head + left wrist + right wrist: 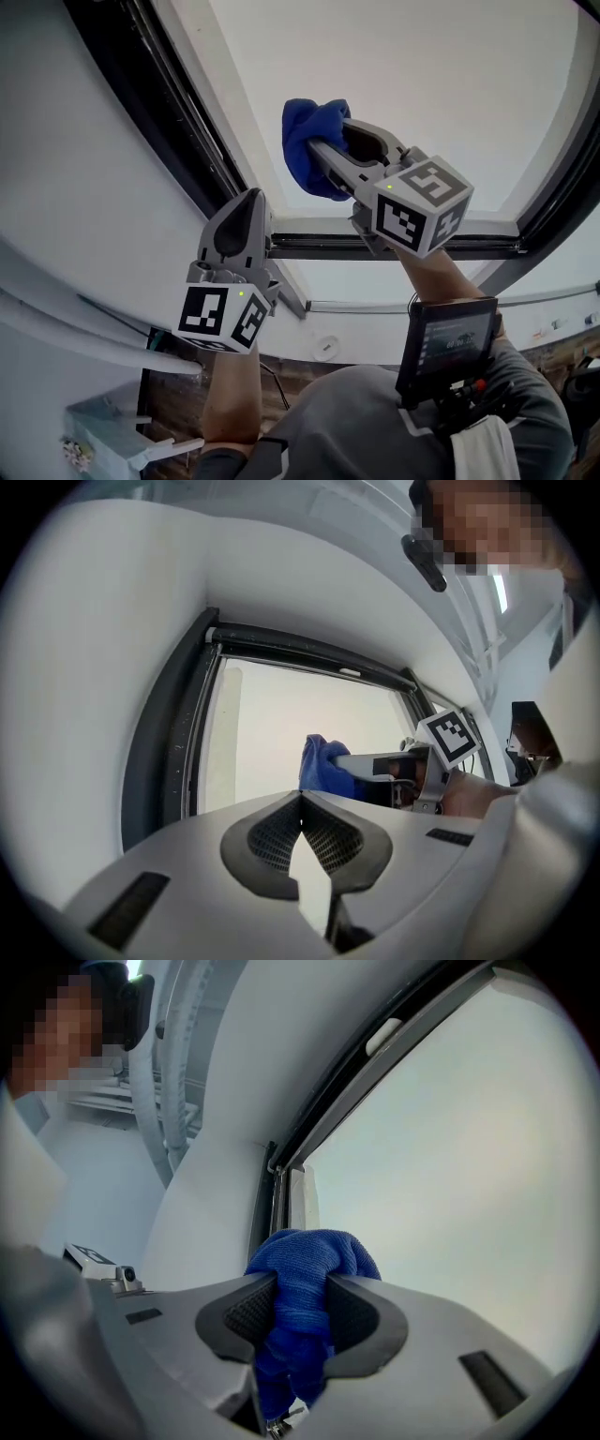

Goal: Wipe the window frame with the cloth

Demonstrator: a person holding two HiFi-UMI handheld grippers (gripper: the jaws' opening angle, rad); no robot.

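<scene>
A blue cloth (305, 141) is bunched between the jaws of my right gripper (330, 148), which is shut on it. The cloth is held up in front of the pale window pane, a little right of the dark window frame (178, 122) and above its lower rail (394, 246). In the right gripper view the cloth (302, 1288) fills the gap between the pads, with the frame's corner (272, 1199) just beyond. My left gripper (246, 202) is shut and holds nothing, close to the frame's lower left corner. The left gripper view shows its closed tips (300, 803), the frame (183, 752) and the cloth (323, 766).
White wall surrounds the window on the left. A small screen device (448, 342) is strapped to the person's right forearm, and a white towel (483, 450) hangs at the waist. A white pipe (94, 337) and a pale box (103, 436) lie at lower left.
</scene>
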